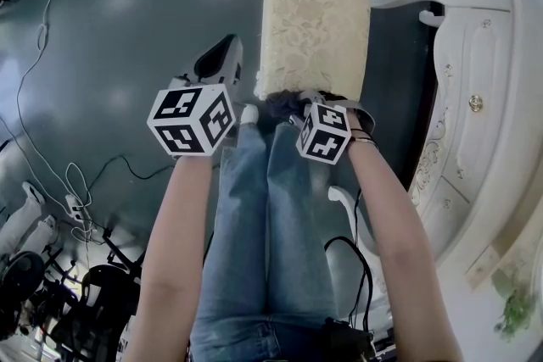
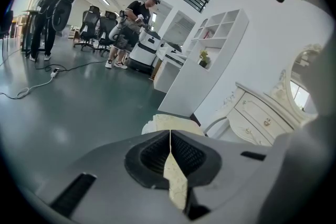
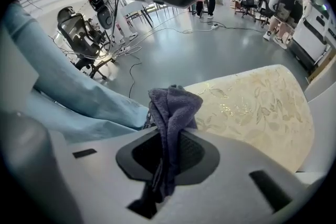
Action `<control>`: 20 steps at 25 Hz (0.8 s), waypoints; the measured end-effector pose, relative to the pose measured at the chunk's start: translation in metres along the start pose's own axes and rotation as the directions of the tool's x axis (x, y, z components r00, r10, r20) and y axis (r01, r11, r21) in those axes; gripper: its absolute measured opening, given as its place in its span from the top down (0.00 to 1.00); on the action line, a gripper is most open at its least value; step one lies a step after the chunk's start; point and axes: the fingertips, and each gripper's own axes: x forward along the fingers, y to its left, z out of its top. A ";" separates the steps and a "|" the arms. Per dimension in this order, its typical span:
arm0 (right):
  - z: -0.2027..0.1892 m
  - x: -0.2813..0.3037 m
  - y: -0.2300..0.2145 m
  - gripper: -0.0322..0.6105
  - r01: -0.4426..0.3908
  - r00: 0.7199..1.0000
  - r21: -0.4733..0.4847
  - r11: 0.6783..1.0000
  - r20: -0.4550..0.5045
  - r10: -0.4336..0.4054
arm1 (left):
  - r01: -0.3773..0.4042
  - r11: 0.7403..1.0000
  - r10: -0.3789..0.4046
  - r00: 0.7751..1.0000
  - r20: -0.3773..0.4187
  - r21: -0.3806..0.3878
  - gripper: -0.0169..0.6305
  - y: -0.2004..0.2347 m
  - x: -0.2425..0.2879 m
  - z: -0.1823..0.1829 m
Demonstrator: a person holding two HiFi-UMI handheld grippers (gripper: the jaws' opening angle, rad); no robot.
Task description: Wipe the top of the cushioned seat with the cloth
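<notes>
Dark floor lay under the cream seat. Purple cloth was at the seat's near edge, clamped in right gripper. Left gripper, jaws together, empty, hovered left of seat. White dresser stood right.

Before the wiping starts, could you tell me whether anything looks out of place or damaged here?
Nothing stands out: the cushioned seat looks intact and unstained, and the cloth is bunched in the shut right gripper.

The cushioned seat sits at twelve o'clock. The right gripper and dark cloth are at its near edge, the left gripper at its eight o'clock.
</notes>
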 end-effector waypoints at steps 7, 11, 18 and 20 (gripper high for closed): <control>-0.009 0.007 0.022 0.89 -0.068 0.997 0.027 0.997 -0.036 0.069 | -0.003 1.000 0.003 1.000 -0.008 -0.006 0.97 0.007 0.001 0.002; 0.000 -0.014 0.014 0.89 -0.045 0.999 0.068 0.997 0.018 0.044 | -0.009 1.000 0.009 1.000 0.000 -0.010 0.97 0.012 0.002 0.012; 0.026 -0.062 -0.036 0.89 -0.004 0.978 0.265 0.964 0.203 -0.051 | -0.012 1.000 0.012 1.000 0.012 -0.006 0.97 0.017 0.005 0.029; 0.031 -0.072 -0.056 0.89 -0.002 0.964 0.330 0.944 0.252 -0.085 | -0.016 1.000 0.016 1.000 0.010 -0.004 0.97 0.019 0.006 0.031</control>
